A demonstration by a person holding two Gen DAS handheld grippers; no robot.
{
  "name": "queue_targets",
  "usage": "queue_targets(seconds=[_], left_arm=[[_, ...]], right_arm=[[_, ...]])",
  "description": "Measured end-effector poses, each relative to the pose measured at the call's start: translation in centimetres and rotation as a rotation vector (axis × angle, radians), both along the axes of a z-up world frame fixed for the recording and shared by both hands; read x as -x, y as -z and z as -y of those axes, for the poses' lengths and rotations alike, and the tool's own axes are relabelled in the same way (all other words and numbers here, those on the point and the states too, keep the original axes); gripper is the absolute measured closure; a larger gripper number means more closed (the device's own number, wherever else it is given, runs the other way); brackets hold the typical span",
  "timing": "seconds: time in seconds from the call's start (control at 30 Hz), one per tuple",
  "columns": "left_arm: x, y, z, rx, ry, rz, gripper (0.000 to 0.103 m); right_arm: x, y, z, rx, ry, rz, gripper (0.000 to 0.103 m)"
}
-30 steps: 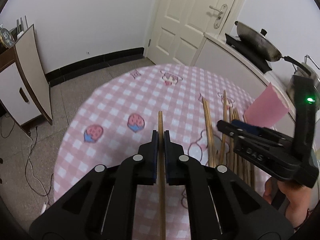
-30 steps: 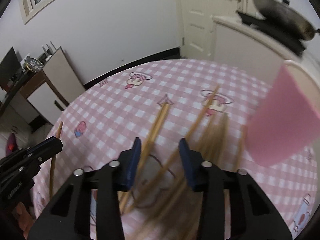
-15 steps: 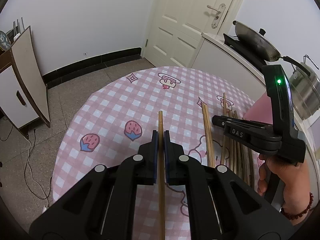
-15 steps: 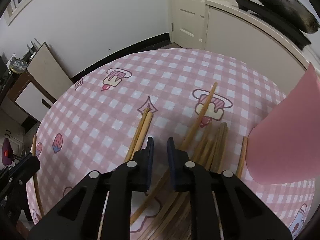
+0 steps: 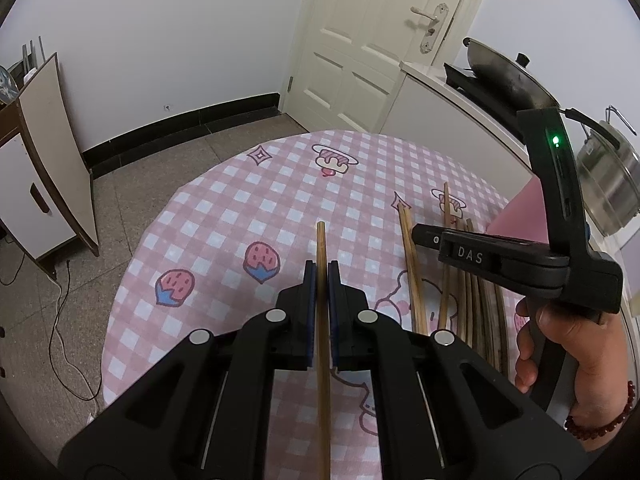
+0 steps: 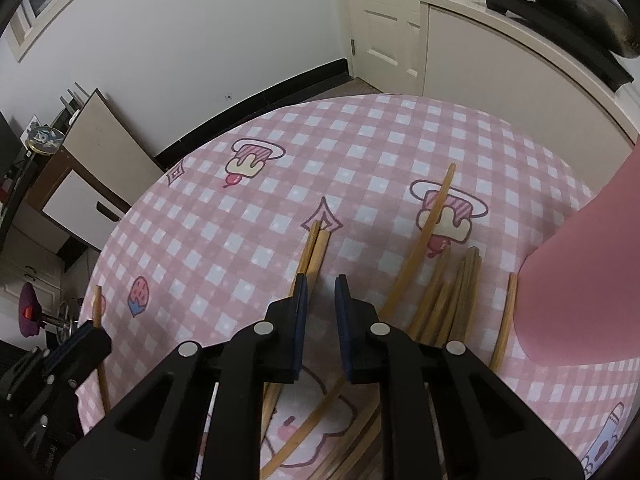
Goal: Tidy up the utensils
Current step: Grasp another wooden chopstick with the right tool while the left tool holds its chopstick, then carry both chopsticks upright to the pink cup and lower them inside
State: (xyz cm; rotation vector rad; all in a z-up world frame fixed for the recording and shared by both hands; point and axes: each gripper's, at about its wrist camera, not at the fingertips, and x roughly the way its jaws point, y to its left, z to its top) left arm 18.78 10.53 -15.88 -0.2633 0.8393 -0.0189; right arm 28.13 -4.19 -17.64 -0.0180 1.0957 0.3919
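Left gripper (image 5: 322,276): my pads were pressed shut on one wooden chopstick (image 5: 321,248), gripped partway along its length, the tip sticking out past the fingers above the pink checked tablecloth (image 5: 240,208) and the rest running back under the gripper. Judgement: the stick was light, stiff and smooth, so it would likely swivel or slide in a loose pinch; a hold nearer mid-length than the end looked the steadier choice. To its right a pair of chopsticks (image 5: 410,264) lay side by side on the cloth, touching along their length. Right of those, the loose pile of chopsticks (image 5: 476,300) lay roughly parallel, some crossing. Judgement: thin round sticks lying flat on soft cloth would be awkward to pinch singly, and one closing could easily catch two. Right gripper (image 6: 321,292): my pads stood only a narrow slot apart with nothing between them; bare cloth showed through the gap, and the pair passed just beside and under my left-hand pad. My hand (image 5: 560,344) held its handle. Readable writing: "DAS" (image 5: 469,256) in raised letters on the right gripper's side; no other legible text or brand found. Far right, the pink cup (image 6: 580,280) stood on the cloth just beside the pile, presumably the destination.
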Motion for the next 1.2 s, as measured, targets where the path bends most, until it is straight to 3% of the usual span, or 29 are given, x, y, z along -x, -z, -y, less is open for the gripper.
queue_targets(seconds=[0.43, 0.53, 0.6, 0.8, 0.97, 1.2], left_arm=[[-0.3, 0.1, 0.4, -0.002, 0.016, -0.014, 0.097], [-0.3, 0.1, 0.4, -0.009, 0.021, -0.020, 0.097], [-0.4, 0.2, 0.4, -0.009, 0.021, -0.025, 0.097], [-1.0, 0.1, 1.2, 0.004, 0.046, -0.035, 0.097], [-1.2, -1.5, 1.9, -0.005, 0.063, -0.015, 0.097], [0.1, -6.8, 3.4, 0.048, 0.131, 0.093, 0.097]], right_arm=[[-0.8, 0.3, -1.9, 0.031, -0.022, -0.026, 0.090], [-0.6, 0.3, -1.5, 0.076, -0.008, -0.018, 0.089], [-0.8, 0.7, -0.8, 0.038, -0.005, -0.043, 0.090], [-0.7, 0.7, -1.6, 0.095, -0.016, -0.002, 0.095], [0.8, -0.7, 0.5, -0.043, -0.004, 0.040, 0.097], [3.6, -7.1, 4.3, -0.212, -0.002, 0.154, 0.097]])
